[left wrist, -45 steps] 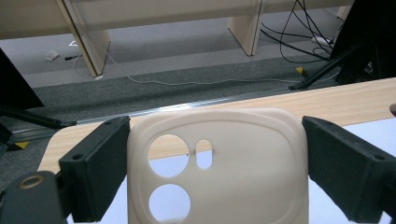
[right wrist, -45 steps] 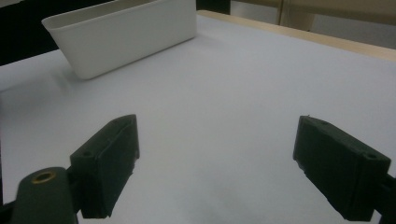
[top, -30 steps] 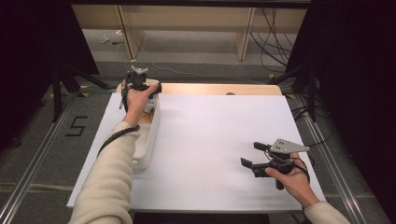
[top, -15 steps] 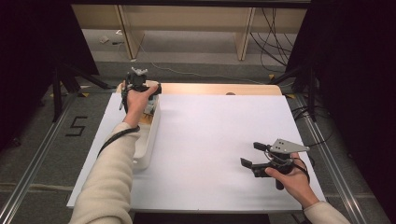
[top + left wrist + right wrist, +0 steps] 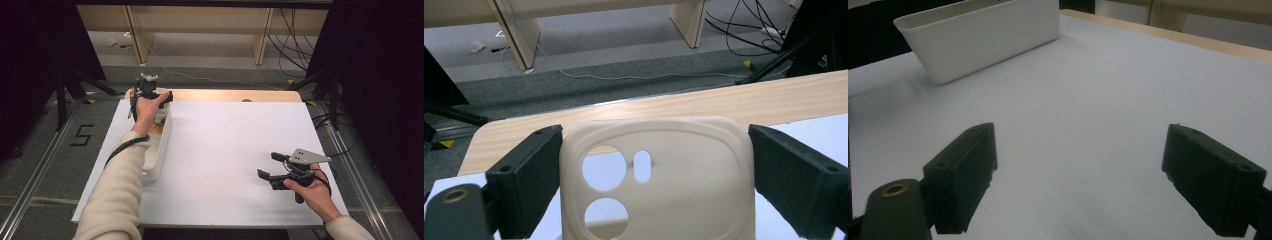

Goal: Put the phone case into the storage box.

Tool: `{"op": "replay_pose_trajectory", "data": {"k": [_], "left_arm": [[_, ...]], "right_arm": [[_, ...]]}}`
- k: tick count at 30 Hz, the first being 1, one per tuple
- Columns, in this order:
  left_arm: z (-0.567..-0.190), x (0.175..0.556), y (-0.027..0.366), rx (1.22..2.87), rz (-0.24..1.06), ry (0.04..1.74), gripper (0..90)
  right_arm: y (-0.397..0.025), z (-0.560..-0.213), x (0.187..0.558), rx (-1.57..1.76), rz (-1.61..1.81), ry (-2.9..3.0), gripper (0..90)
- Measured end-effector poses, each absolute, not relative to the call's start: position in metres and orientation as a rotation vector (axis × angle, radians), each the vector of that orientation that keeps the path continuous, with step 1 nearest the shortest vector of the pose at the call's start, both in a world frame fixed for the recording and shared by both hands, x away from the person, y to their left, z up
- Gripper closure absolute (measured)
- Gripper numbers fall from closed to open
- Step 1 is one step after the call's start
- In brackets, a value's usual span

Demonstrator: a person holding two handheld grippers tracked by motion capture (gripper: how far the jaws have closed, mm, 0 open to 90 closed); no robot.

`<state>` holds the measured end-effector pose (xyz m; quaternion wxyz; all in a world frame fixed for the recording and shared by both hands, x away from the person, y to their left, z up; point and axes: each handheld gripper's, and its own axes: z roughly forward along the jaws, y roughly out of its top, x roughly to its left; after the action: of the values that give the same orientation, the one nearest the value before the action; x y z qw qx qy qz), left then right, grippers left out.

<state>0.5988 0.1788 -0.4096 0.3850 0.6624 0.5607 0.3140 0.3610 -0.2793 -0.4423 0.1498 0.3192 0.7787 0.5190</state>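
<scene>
High view: the left claw (image 5: 148,89) sits at the far left of the tabletop (image 5: 235,145), at about ten o'clock from its middle, held by the left hand (image 5: 145,106) over the far end of a long white bin (image 5: 159,150). The bin lies lengthwise along the left side of the white sheet, its near end toward seven o'clock. From here the left claw is too small and too covered by the hand to tell how its jaws stand. The right claw (image 5: 266,166) hovers low at about four o'clock, well apart from the bin, in the right hand (image 5: 312,189); its jaws stand apart with nothing between them, pointing toward nine o'clock.

Left gripper view: a cream phone case (image 5: 656,177) stands between the two black jaws, its back toward the camera, with two round holes and a small slot at its upper left. The left jaw lies against the case's edge at nine o'clock; the right jaw stands just beside the other edge at three o'clock, and contact there is hard to confirm. Behind the case runs the wooden edge of the tabletop, then grey floor.

Right gripper view: the jaws are wide apart over bare white sheet, holding nothing. The white bin (image 5: 983,35) lies at eleven o'clock, well away.
</scene>
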Motion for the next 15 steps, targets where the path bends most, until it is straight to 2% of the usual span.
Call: {"op": "replay_pose_trajectory", "data": {"k": [15], "left_arm": [[-0.4096, 0.5989, 0.1805, 1.694, 0.78, 1.431, 9.7]], "right_arm": [[-0.2793, -0.4425, 0.361, 0.917, 1.489, 2.24, 15.4]]}}
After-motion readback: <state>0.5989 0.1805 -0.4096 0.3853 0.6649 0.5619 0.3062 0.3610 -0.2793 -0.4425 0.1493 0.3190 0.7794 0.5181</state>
